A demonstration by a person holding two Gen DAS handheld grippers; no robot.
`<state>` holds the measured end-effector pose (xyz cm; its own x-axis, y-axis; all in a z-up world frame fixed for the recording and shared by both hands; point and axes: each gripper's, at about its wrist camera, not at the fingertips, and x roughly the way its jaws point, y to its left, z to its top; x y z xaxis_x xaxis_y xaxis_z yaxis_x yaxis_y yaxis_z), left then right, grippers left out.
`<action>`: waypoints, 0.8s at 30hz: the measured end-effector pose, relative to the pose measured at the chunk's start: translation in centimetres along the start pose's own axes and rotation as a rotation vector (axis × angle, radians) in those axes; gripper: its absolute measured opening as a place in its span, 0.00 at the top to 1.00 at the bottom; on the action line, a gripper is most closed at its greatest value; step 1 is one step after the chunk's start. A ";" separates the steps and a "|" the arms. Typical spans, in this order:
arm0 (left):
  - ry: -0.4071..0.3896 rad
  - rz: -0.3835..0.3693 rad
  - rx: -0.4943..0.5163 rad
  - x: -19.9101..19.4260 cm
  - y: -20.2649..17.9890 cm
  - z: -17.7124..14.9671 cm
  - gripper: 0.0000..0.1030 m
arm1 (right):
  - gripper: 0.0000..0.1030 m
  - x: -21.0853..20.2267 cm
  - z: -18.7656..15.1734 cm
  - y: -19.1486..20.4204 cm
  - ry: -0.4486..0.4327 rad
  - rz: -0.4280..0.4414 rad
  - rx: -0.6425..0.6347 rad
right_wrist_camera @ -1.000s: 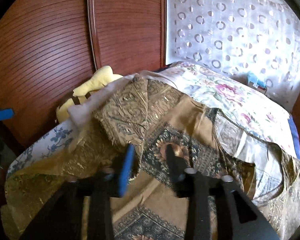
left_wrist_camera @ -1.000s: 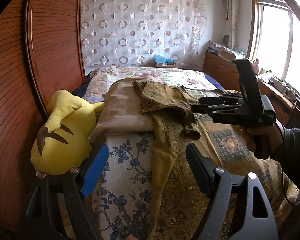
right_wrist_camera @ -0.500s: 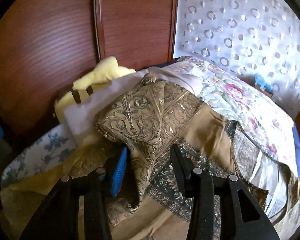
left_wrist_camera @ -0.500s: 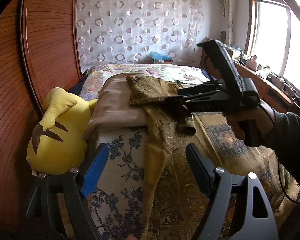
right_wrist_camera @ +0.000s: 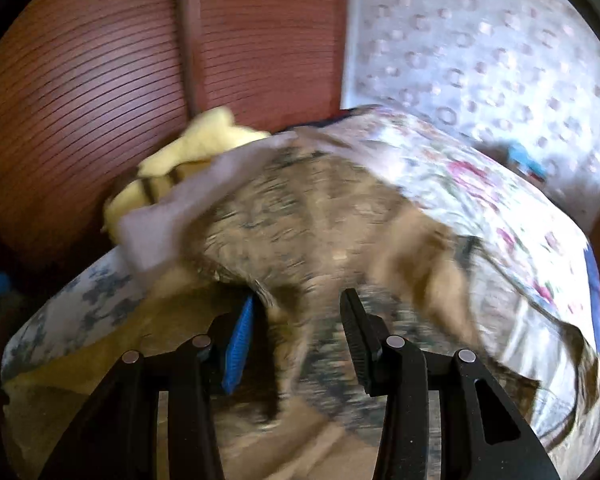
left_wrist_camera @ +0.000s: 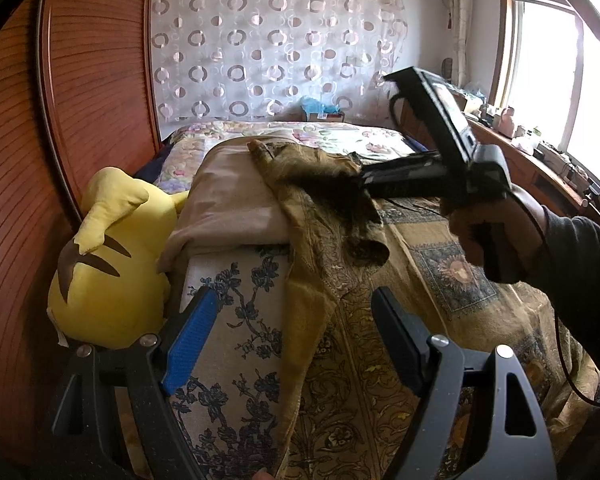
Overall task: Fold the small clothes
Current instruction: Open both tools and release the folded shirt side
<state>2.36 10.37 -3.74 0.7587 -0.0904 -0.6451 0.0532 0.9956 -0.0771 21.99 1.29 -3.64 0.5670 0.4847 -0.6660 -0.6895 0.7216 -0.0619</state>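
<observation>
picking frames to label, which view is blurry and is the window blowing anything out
Right wrist view: heavy motion blur smears the brown patterned garment, the bed and the curtain, though the right gripper itself stays sharp. Left wrist view: sharp overall, with the yellow plush toy and the left gripper crisp, but the window is blown out to white. Both show strong fisheye bending and dark corners.

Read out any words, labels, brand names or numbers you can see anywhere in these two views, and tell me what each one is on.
There is no readable text in either view.
The small boxes and items on the window ledge are too small to read.
The blue box at the far end of the bed shows no legible print.
The right wrist view is motion-blurred; nothing there can be read.
</observation>
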 end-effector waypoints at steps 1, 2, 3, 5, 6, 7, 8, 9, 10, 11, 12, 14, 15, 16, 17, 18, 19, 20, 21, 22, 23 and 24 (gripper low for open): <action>0.001 0.000 0.000 0.1 0.0 0.0 0.22 | 0.56 -0.3 -0.1 -0.8 -0.007 -0.021 0.032; 0.003 0.000 0.000 0.2 -0.1 0.0 0.22 | 0.56 -0.6 -0.3 -1.9 -0.017 -0.059 0.072; 0.004 0.000 -0.001 0.2 -0.1 0.0 0.22 | 0.56 -1.0 -0.5 -2.8 -0.022 -0.088 0.102; 0.006 -0.001 -0.002 0.3 -0.1 -0.1 0.22 | 0.56 -1.5 -1.0 -4.3 -0.023 -0.125 0.145; 0.008 -0.001 -0.001 0.4 -0.2 -0.1 0.22 | 0.56 -1.8 -1.3 -4.9 -0.020 -0.142 0.156; 0.008 -0.001 0.000 0.4 -0.2 -0.1 0.22 | 0.56 -1.9 -1.5 -5.2 -0.015 -0.152 0.162; 0.008 -0.002 0.000 0.5 -0.3 -0.1 0.22 | 0.56 -2.2 -1.8 -5.5 -0.012 -0.154 0.166; 0.008 -0.005 0.000 0.5 -0.4 -0.1 0.22 | 0.56 -2.8 -2.2 -5.8 -0.015 -0.149 0.167; 0.009 -0.006 0.002 0.5 -0.5 -0.1 0.22 | 0.56 -3.2 -2.4 -5.7 -0.019 -0.144 0.164; 0.008 -0.007 0.004 0.5 -0.5 -0.1 0.22 | 0.56 -3.9 -2.7 -5.6 -0.024 -0.138 0.157; 0.008 -0.010 0.005 0.5 -0.7 0.0 0.22 | 0.56 -4.8 -3.2 -5.5 -0.032 -0.126 0.146; 0.009 -0.013 0.008 0.6 -0.9 0.0 0.22 | 0.56 -6.6 -4.0 -5.1 -0.051 -0.094 0.132; 0.011 -0.016 0.010 0.7 -1.0 0.1 0.22 | 0.56 -7.4 -4.4 -4.8 -0.055 -0.082 0.126; 0.012 -0.018 0.011 0.8 -1.2 0.2 0.22 | 0.56 -8.1 -4.9 -4.8 -0.059 -0.074 0.121; 0.012 -0.020 0.012 0.9 -1.3 0.2 0.22 | 0.56 -8.9 -5.5 -4.7 -0.063 -0.070 0.116; 0.013 -0.024 0.013 1.0 -1.5 0.2 0.22 | 0.56 -9.9 -6.3 -5.0 -0.070 -0.069 0.114; 0.014 -0.028 0.016 1.1 -1.8 0.2 0.22 | 0.56 -10.9 -7.1 -5.1 -0.077 -0.067 0.115; 0.015 -0.030 0.018 1.2 -2.0 0.3 0.22 | 0.56 -11.8 -8.0 -5.3 -0.079 -0.064 0.119; 0.016 -0.034 0.023 1.3 -2.3 0.3 0.22 | 0.56 -12.7 -8.8 -5.3 -0.081 -0.066 0.124; 0.018 -0.038 0.027 1.4 -2.7 0.4 0.22 | 0.56 -13.6 -9.4 -5.4 -0.087 -0.071 0.131; 0.020 -0.044 0.034 1.6 -3.1 0.5 0.22 | 0.56 -14.5 -10.4 -5.7 -0.093 -0.078 0.137; 0.022 -0.049 0.041 1.7 -3.4 0.5 0.22 | 0.56 -15.5 -11.3 -6.0 -0.097 -0.087 0.144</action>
<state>3.84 6.84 -4.17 0.7401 -0.1391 -0.6579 0.1165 0.9901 -0.0783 12.22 -16.16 -1.35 0.6675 0.4577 -0.5873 -0.5682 0.8229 -0.0044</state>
